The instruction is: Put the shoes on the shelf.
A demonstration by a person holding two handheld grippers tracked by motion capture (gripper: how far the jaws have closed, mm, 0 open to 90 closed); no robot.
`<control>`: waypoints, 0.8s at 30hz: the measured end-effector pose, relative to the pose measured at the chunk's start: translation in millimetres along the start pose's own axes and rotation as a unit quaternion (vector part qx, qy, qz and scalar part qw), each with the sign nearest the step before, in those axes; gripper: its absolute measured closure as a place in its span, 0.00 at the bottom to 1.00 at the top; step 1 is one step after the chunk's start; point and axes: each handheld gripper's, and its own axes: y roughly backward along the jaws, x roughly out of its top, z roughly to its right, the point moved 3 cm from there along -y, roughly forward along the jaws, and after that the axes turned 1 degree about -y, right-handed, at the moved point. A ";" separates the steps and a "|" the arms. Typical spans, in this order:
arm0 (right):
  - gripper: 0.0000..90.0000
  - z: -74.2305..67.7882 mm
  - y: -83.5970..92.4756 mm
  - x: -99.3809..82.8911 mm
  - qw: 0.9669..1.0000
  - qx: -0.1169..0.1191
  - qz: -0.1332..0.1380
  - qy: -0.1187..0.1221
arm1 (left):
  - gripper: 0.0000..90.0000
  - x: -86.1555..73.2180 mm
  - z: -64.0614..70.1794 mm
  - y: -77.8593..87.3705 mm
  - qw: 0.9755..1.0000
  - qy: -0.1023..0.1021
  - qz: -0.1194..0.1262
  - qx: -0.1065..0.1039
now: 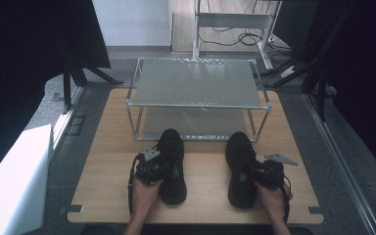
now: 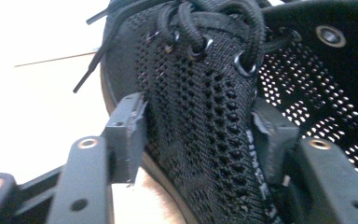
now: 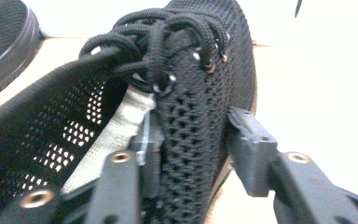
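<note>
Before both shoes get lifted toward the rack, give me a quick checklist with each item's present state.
1. Left tongs straddle the left shoe side wall, one jaw inside, one outside: ok.
2. Right tongs straddle the right shoe side wall: ok.
3. Pads pressing firmly on the mesh: cannot tell.
4. Laces out of the jaws: ok.
5. Rack top shelf free: ok.
6. Lower shelf free: cannot tell.

left shoe (image 1: 172,165) | right shoe (image 1: 240,169) beside it | both before rack (image 1: 198,84), apparently untouching
</note>
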 end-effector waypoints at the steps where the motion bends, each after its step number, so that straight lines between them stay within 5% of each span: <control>1: 0.71 1.1 0.9 0.2 1.000 0.002 -0.001 -0.002 | 0.52 0.2 -1.8 0.1 1.000 0.001 -0.001 -0.001; 9: 0.83 12.5 4.3 0.8 0.999 0.025 0.010 -0.043 | 0.77 0.4 -9.7 6.4 1.000 0.006 0.010 -0.003; 13: 0.84 21.2 4.8 0.8 0.995 0.050 0.019 -0.079 | 0.85 -1.7 -14.1 10.7 1.000 0.011 0.021 -0.005; 18: 0.85 30.3 5.1 -0.1 0.989 0.076 0.026 -0.121 | 0.87 -4.0 -24.5 12.8 0.998 0.028 0.033 -0.037; 21: 0.85 34.0 3.9 -1.2 0.983 0.104 0.029 -0.150 | 0.87 -5.8 -31.1 13.4 0.994 0.063 0.042 -0.074; 24: 0.85 33.9 4.0 -1.3 0.975 0.133 0.030 -0.175 | 0.89 -6.6 -33.0 13.3 0.989 0.077 0.050 -0.113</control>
